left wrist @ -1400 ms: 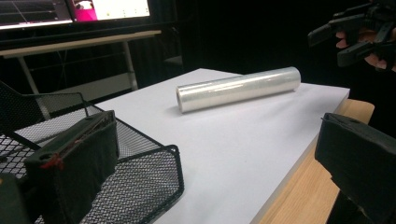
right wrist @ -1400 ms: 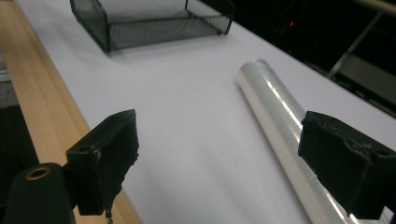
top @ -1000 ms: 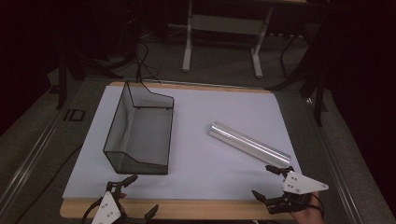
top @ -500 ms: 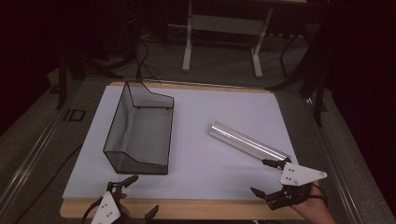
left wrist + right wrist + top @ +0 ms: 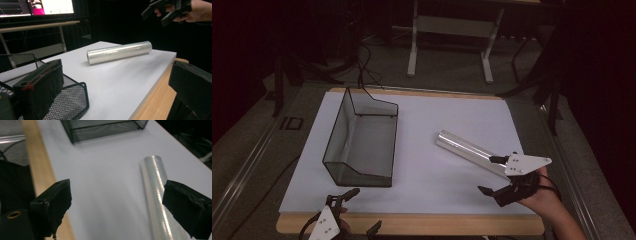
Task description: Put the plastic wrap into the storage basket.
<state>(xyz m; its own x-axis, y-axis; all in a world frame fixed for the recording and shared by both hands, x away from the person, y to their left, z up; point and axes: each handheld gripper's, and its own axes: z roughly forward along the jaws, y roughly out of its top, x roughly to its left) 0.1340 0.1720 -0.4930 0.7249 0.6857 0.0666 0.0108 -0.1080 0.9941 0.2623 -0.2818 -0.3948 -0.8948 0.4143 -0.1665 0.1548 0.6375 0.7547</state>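
Observation:
A shiny roll of clear film (image 5: 464, 148) lies slantwise on the white board, right of centre. My right gripper (image 5: 487, 175) hovers open at the roll's near end, one jaw over the roll and the other towards the board's front edge. In the right gripper view the roll (image 5: 156, 192) runs up beside the right jaw, and the right gripper (image 5: 120, 205) holds nothing. My left gripper (image 5: 364, 210) is open at the table's front left edge, just in front of a black mesh basket (image 5: 362, 145). From the left gripper (image 5: 115, 87) the roll (image 5: 120, 52) lies far ahead.
The white board (image 5: 432, 120) covers most of the wooden table, whose front strip (image 5: 422, 223) shows bare. The mesh basket (image 5: 105, 128) is empty. The basket's corner (image 5: 72, 100) sits by the left jaw. Desk legs and cables stand on the dark floor beyond.
My right gripper has moved forward and a little up, so its far jaw now reaches over the roll's near end. The left gripper, the roll and the basket have not moved.

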